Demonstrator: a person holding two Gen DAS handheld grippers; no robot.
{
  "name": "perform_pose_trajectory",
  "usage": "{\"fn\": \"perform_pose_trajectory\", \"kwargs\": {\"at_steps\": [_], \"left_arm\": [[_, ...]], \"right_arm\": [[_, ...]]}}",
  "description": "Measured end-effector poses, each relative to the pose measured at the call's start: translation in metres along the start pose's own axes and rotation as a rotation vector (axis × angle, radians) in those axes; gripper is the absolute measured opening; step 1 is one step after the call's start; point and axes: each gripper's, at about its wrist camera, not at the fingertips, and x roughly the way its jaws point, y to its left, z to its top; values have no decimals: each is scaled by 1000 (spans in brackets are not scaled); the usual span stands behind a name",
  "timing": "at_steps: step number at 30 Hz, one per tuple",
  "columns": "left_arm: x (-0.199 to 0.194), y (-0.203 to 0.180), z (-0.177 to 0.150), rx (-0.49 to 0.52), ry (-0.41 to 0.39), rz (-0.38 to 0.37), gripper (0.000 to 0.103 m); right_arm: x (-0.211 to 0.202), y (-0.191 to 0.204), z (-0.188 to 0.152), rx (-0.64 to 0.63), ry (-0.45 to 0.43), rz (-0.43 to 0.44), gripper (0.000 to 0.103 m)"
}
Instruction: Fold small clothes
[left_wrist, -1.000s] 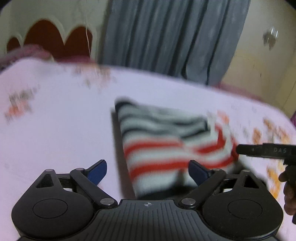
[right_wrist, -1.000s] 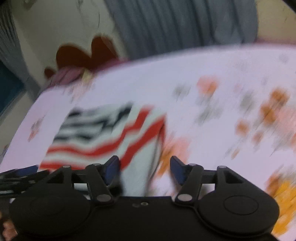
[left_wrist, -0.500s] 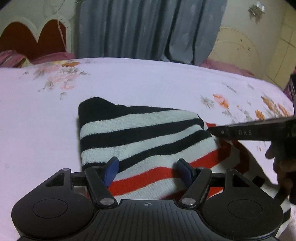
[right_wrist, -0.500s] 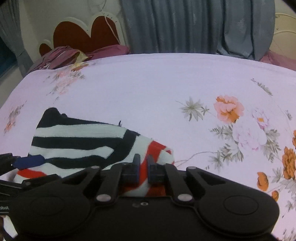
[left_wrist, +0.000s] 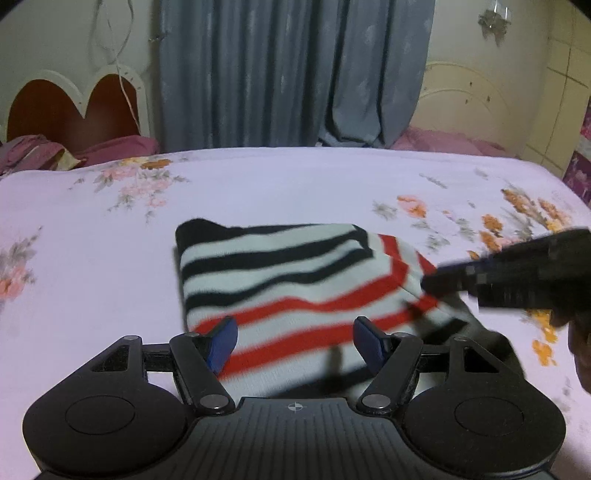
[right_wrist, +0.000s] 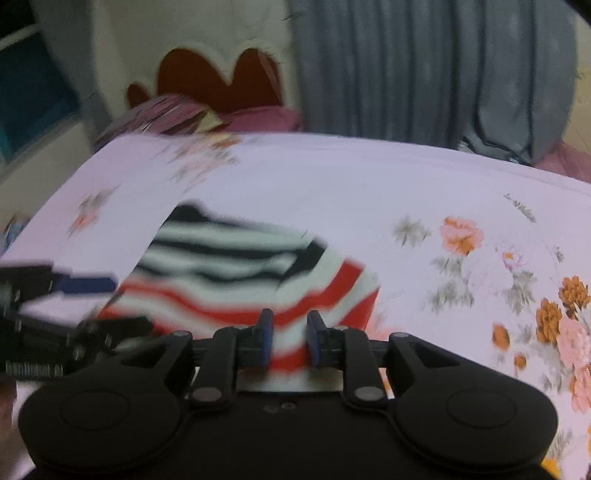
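**Striped garment mostly folded, right tongs part-open at near edge**

Nearest, in the right wrist view, the right gripper (right_wrist: 287, 338) is seen w/ its blue pads (right_wrist: 264, 336) set narrow, a small gap left between them; red-and-white cloth shows in that gap, but whether it is pinched or merely lies behind cannot be told, the picture being blurred. In the left wrist view the left gripper (left_wrist: 295, 341) is held wide apart, nothing betw. its pads, which are placed over the garment's near edge w/o any visible clamp on it.

The striped garment (left_wrist: 295, 280) is laid on the bed (left_wrist: 92, 295), roughly mid-sheet, nearer the front edge than the headboard (left_wrist: 74, 107) end. It is seen as a compact block: a black-and-white upper layer is folded over a red-and-white lower part, whose right corner sticks out past the upper layer. Farther off, the flowered sheet is bare of other clothes as far as the views show; pillows (left_wrist: 118, 146) and grey curtain (left_wrist: 295, 74) are seen at the far edge.

Progress, as judged: at least one fold is done and the piece is nearly compact. Prob. left: right-side corner to be tucked or squared, the layers flattened, both tongs drawn clear. No further garments are shown, so more work cannot be judged.
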Motion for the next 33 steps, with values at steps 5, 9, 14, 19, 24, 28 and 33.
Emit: {"fn": "perform_pose_trajectory", "kwargs": {"at_steps": [5, 9, 14, 19, 24, 28, 33], "left_arm": [[-18, -12, -37, -27, 18, -46, 60], [-9, -14, -54, 34, 6, -3, 60], [-37, -5, -53, -37, -16, -13, 60], [-61, 0, -79, -107, -7, 8, 47], [-47, 4, -100, -160, 55, 46, 46], [-42, 1, -105, -150, 63, 71, 46], [-37, -1, -110, -147, 64, 95, 46]], "right_arm": [[-6, -2, -34, -86, 70, -45, 6], [2, -10, -37, -33, 63, -44, 4], [-25, -9, -39, -49, 34, -51, 21], [-66, -21, -60, -99, 7, 5, 14], [-56, -19, -85, -151, 94, -16, 3], [-47, -22, -97, -127, 102, -7, 0], [-40, -29, -105, -74, 80, 12, 0]]}}
